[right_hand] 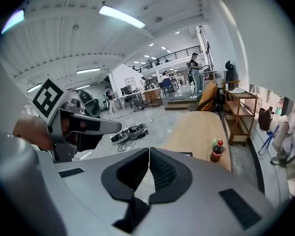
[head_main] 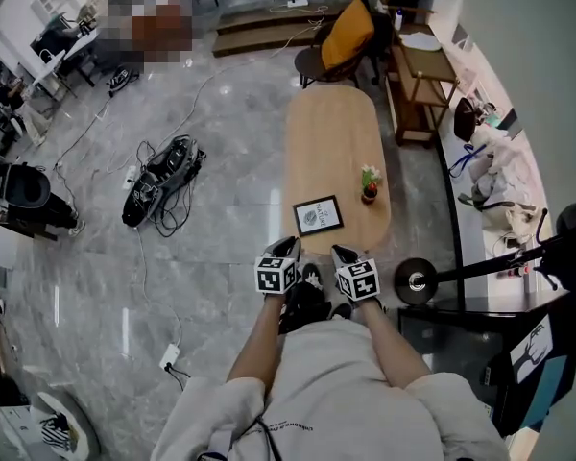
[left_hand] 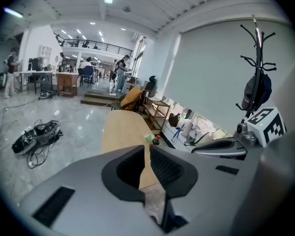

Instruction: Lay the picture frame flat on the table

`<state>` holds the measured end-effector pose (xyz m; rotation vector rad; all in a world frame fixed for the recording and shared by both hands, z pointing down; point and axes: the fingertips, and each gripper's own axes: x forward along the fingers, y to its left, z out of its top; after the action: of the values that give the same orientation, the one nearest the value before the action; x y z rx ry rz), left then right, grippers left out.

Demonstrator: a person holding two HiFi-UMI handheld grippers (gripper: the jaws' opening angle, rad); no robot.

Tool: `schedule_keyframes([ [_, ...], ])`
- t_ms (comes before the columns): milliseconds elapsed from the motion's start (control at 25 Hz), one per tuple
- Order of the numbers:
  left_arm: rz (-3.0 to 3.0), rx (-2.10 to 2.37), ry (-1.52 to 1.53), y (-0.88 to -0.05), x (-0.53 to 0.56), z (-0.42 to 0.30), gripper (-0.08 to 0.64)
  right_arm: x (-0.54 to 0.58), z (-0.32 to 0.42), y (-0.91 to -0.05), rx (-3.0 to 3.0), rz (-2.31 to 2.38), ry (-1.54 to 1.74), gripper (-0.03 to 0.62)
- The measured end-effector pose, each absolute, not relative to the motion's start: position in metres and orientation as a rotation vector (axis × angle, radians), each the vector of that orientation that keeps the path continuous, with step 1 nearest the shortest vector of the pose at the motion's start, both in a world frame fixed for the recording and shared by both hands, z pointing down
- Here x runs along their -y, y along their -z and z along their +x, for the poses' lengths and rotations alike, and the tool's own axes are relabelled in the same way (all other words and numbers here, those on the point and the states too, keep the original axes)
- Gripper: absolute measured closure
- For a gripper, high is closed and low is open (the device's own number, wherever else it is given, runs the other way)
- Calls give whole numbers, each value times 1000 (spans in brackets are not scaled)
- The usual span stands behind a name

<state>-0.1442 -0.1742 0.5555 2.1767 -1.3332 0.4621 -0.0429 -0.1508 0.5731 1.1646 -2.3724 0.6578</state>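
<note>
A black picture frame with a white print sits on the near end of the oval wooden table; its face points toward me, and I cannot tell its tilt. In the right gripper view only its dark top edge shows above the jaws. My left gripper and right gripper hover side by side just short of the table's near edge, apart from the frame. The left gripper and the right gripper both have their jaws shut, with nothing held.
A small red bottle with green leaves stands on the table right of the frame. A chair with an orange jacket is at the far end. A wooden shelf and a coat stand base are on the right, tangled cables on the left.
</note>
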Motion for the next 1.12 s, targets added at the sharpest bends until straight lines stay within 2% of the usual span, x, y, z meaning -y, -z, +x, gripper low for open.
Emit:
schedule_keyframes([
  [440, 2098, 1358, -396, -560, 159, -148, 538, 142, -47, -572, 2449, 1163, -756, 558],
  [1120, 2171, 1280, -519, -571, 149, -126, 537, 144, -34, -588, 2373, 1177, -774, 558],
])
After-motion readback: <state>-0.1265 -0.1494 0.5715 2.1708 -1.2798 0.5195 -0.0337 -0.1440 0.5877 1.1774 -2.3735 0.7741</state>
